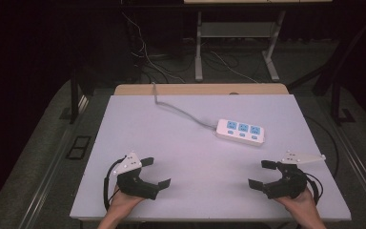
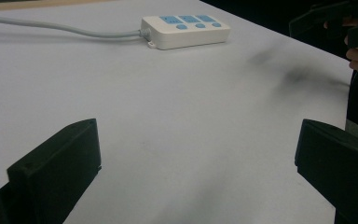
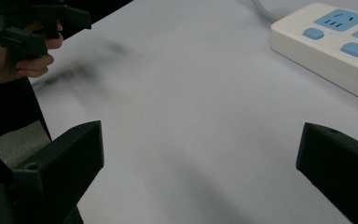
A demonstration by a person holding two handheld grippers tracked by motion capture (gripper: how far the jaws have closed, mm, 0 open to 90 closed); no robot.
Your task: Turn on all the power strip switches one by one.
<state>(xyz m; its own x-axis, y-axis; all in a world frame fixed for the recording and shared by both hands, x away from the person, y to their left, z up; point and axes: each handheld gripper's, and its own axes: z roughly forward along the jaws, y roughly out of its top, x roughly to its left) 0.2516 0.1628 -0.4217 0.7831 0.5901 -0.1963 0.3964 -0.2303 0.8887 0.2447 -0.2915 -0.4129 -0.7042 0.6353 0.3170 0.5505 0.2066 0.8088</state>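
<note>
the white power strip [image 1: 241,131] with three blue sockets lies right of centre on the pale counter [image 1: 181,157], its grey cord [image 1: 178,110] trailing to the far edge. the left gripper [image 1: 155,172] and right gripper [image 1: 263,174] rest near the front edge, well apart, fingers spread wide and empty.

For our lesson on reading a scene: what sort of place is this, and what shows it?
Probably a lab or studio set up for recording hand work. A bare white table stands in a dark room, cables trail on the floor behind it, and a person holds a left gripper and a right gripper over it.
</note>
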